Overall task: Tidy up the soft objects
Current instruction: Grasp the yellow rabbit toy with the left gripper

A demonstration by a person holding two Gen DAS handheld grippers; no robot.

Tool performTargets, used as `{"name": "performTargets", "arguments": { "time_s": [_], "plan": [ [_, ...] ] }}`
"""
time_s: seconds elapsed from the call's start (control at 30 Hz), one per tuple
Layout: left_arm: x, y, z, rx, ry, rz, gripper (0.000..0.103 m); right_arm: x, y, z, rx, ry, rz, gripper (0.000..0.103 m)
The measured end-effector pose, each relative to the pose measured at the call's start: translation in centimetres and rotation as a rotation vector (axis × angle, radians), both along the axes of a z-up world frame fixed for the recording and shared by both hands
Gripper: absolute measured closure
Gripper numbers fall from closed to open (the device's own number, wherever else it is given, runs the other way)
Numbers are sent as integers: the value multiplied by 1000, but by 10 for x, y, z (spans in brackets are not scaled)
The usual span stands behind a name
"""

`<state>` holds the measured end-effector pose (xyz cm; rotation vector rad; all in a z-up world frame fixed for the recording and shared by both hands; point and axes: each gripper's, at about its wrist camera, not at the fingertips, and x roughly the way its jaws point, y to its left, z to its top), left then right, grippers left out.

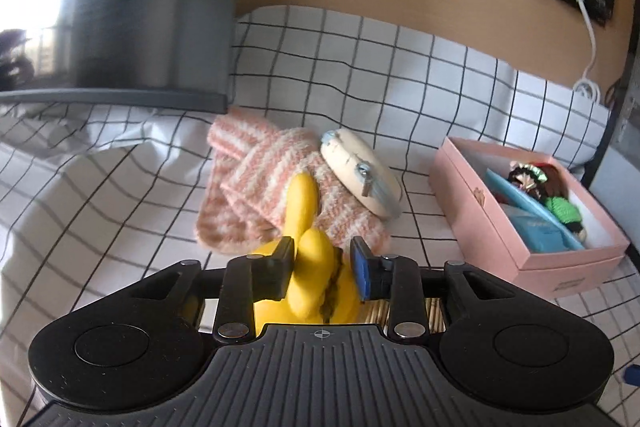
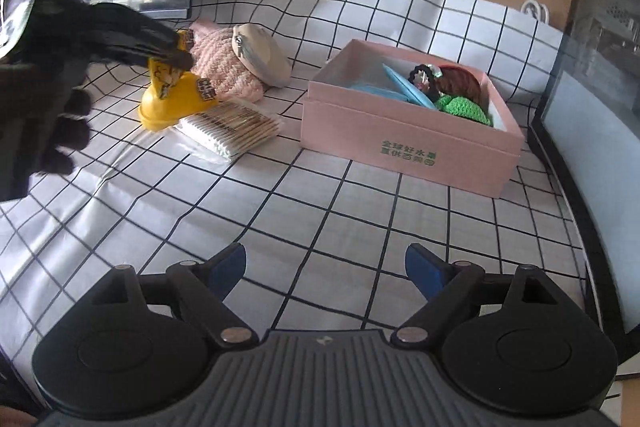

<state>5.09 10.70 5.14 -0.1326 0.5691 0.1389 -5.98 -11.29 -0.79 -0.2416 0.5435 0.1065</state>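
The left gripper (image 1: 322, 269) reaches in low over the checked cloth (image 2: 320, 187), angled downward from the upper left in the right wrist view, with a dark-gloved hand (image 2: 44, 115) behind it; its fingers are narrowed around the yellow toy (image 1: 308, 255), the left pad against the toy, the right pad just beside it, so contact on that side cannot be confirmed. The toy stands with its wide base on the cloth, tilted, one edge resting on the pack of cotton swabs (image 2: 232, 129); its long axis runs upward and away from the left wrist camera, the narrow end pointing towards the pink striped knit (image 1: 276, 183). A cream pouch (image 1: 362, 173) leans on the knit. The pink box (image 2: 412, 131) sits well apart to the right, holding blue and green soft items. The right gripper (image 2: 326, 267) hovers above bare cloth; its fingers are spread wide, holding nothing.
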Motion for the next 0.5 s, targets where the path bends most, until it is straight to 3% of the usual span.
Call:
{"name": "performTargets", "arguments": {
  "time_s": [0.17,0.33,0.5],
  "plan": [
    [3,-6,-10,70,14,-51,64,-11,-7,-1,-5,-14,-53,16],
    [1,7,-16,58,-9,-52,69,-11,-18,-5,30,14,-95,16],
    [-2,13,-17,38,-22,-86,78,-15,-7,-3,-12,-6,-54,16]
  ]
}}
